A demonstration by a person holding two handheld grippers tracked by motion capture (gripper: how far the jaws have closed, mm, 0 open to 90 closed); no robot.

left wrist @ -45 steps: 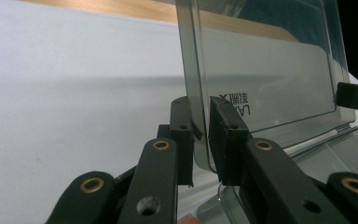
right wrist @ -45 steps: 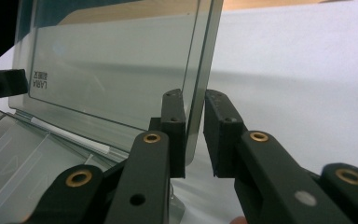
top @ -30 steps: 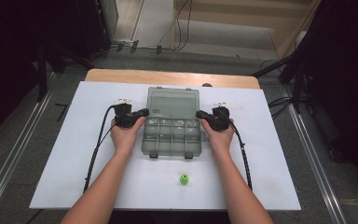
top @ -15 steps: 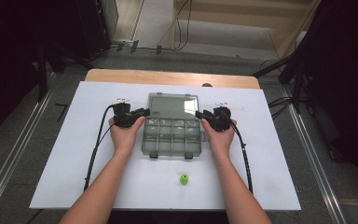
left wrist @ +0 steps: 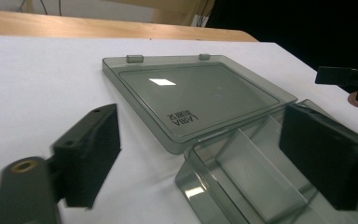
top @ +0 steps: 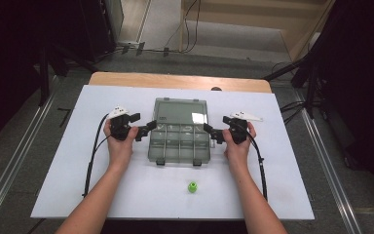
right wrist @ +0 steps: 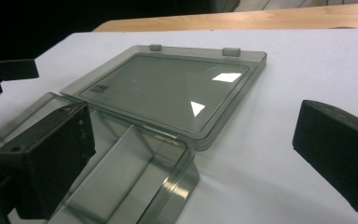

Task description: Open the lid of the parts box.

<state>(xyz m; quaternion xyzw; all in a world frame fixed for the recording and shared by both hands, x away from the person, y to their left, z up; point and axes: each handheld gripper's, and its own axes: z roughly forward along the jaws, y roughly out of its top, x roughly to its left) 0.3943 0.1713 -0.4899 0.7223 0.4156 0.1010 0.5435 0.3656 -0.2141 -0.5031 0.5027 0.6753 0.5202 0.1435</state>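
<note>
the smoky grey, see-through plastic compartment box [top: 180, 131] sits in the centre of the high view on the white table sheet [top: 297, 165], its flat lid [left wrist: 200, 95] thrown fully back and lying on the sheet toward the top of the frame. the left gripper [top: 148, 129] stands at the box's left edge and the right gripper [top: 213, 132] at its right edge. both sets of jaws have just been opening and now stand wide apart with nothing clamped; in each gripper view one jaw hangs over the nearest tray corner [right wrist: 135, 182] and the other over bare sheet.

the likeliest trouble, as i judge it, is a jaw catching the thin tray wall as a hand draws away, since the wall lies between the jaws on both sides; that would drag or tip the light box. a trailing black cable [top: 93, 156] could snag too. the small green knob-like piece [top: 192, 186], low in the frame between the forearms, could be knocked and roll off the near edge.
</note>
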